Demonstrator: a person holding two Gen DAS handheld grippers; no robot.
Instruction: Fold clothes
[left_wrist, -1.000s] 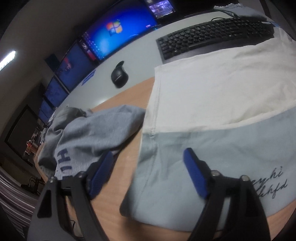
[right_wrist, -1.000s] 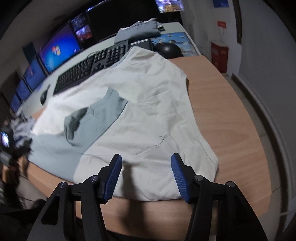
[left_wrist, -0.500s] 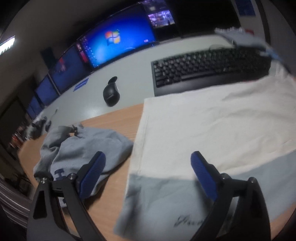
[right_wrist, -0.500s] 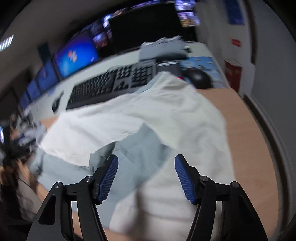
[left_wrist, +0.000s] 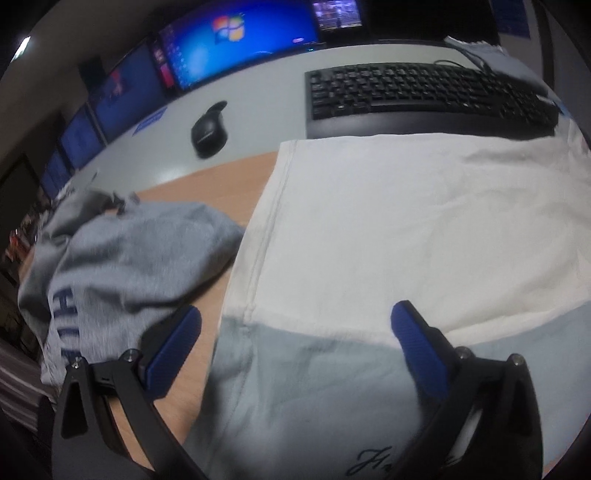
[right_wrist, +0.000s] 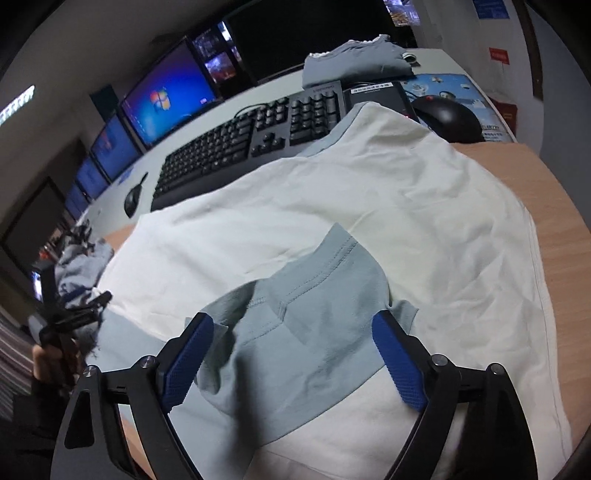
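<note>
A cream T-shirt (right_wrist: 424, 229) with pale blue-grey sleeves lies spread on the wooden table (right_wrist: 554, 192). One blue-grey sleeve (right_wrist: 317, 325) is folded in onto the cream body. My right gripper (right_wrist: 291, 325) hovers just over that sleeve, its jaws opening, with the pads not pressing the cloth. In the left wrist view the shirt's cream part (left_wrist: 424, 221) meets a blue-grey band (left_wrist: 314, 376) with script lettering. My left gripper (left_wrist: 295, 325) stands over the shirt's left edge, jaws opening wide, holding nothing. It also shows small at the far left of the right wrist view, as the left gripper (right_wrist: 74, 314) in a hand.
A crumpled grey garment (left_wrist: 129, 258) with blue letters lies left of the shirt. Behind the shirt are a black keyboard (left_wrist: 417, 92), a black mouse (left_wrist: 208, 133) and a row of lit monitors (left_wrist: 236, 40). A folded grey garment (right_wrist: 354, 62) and a second mouse (right_wrist: 450, 118) sit at the back right.
Both grippers' jaws have spread wider. My right gripper has moved from the shirt's near edge to over the folded sleeve. The left gripper's view has shifted slightly and rolled.
</note>
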